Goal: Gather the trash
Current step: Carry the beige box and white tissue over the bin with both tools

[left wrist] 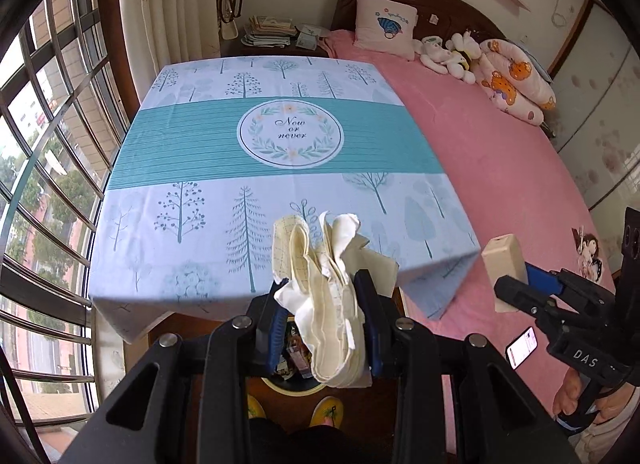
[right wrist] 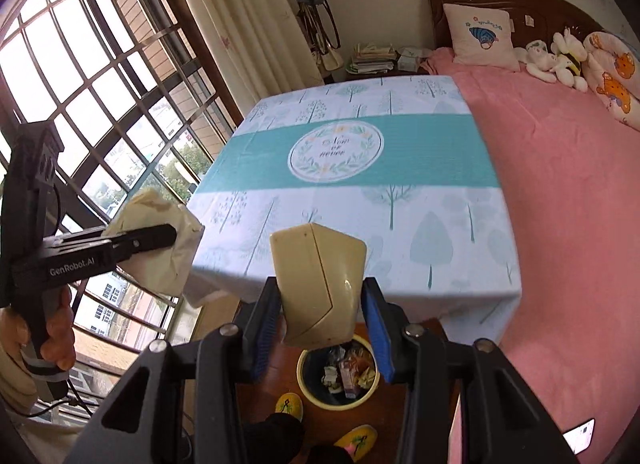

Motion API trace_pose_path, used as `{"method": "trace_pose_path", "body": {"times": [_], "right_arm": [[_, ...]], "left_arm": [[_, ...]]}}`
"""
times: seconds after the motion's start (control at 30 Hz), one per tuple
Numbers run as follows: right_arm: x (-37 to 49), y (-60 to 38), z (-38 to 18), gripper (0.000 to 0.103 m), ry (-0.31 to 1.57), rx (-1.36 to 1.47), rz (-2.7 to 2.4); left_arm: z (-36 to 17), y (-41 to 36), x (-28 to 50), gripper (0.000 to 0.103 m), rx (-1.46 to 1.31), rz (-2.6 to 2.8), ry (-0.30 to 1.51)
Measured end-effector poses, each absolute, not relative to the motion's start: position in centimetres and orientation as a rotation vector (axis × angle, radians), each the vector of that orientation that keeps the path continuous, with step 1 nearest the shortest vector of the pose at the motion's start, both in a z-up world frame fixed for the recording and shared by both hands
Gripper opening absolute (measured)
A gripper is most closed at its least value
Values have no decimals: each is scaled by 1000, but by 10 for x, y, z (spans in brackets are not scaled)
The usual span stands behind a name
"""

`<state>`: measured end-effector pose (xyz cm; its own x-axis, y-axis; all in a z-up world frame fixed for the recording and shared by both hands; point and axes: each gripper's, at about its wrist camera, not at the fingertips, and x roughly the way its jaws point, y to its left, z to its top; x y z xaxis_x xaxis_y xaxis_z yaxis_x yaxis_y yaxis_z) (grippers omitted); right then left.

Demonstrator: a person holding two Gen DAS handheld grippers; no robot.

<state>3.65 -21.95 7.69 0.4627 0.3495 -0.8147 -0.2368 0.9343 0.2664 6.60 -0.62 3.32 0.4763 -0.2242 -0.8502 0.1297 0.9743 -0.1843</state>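
The bed (left wrist: 500, 168), under a pink cover, fills the right side of the room; a pillow (left wrist: 386, 26) stands against its dark headboard and soft toys (left wrist: 452, 52) lie beside it. A table (left wrist: 224, 200) stands against the bed's left side, draped with a tablecloth (left wrist: 180, 132) printed with trees, a teal band and a round wreath emblem; its top is bare. The barred window (left wrist: 48, 144) runs along the table's far left side, with a curtain (left wrist: 168, 4) at the far left corner.

On the wooden floor just off the table's near edge sits a round trash bin (right wrist: 308, 388) with a yellow rim, already holding wrappers and scraps. 2 yellow slippers (right wrist: 289, 406) show just below it.

The left gripper (left wrist: 322, 300) has its blue pads clamped on a crumpled wad of cream paper (left wrist: 320, 264), held above the table's near edge and over the bin. The right gripper (right wrist: 322, 328) has its jaws pressed on a beige box (right wrist: 318, 284), a small carton with a diagonal seam, held above the near edge of the table and directly over the bin's rim. A hand (right wrist: 56, 328) grips the left gripper's handle. A lit phone (left wrist: 521, 347) lies on the bed near its lower edge.
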Motion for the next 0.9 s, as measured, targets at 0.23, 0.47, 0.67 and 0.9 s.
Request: {"method": "trace_pose_path", "body": {"times": [0.23,0.47,0.67,0.9], "right_arm": [[6,-203,45,41,1114,129,360],[-13,-181,-3,41,1219,129,315],[-28,-167,-76,41,1320,180,235],[-39,-159,-168,41,1382,273,163]], "left_arm": [[6,-10,39,31,-39,-250,1104],[-64,-7,19,31,-23,-310,1232],[-138,0,16,31,-13,-348,1313],[-227,1,15,31,12,-390,1350]]}}
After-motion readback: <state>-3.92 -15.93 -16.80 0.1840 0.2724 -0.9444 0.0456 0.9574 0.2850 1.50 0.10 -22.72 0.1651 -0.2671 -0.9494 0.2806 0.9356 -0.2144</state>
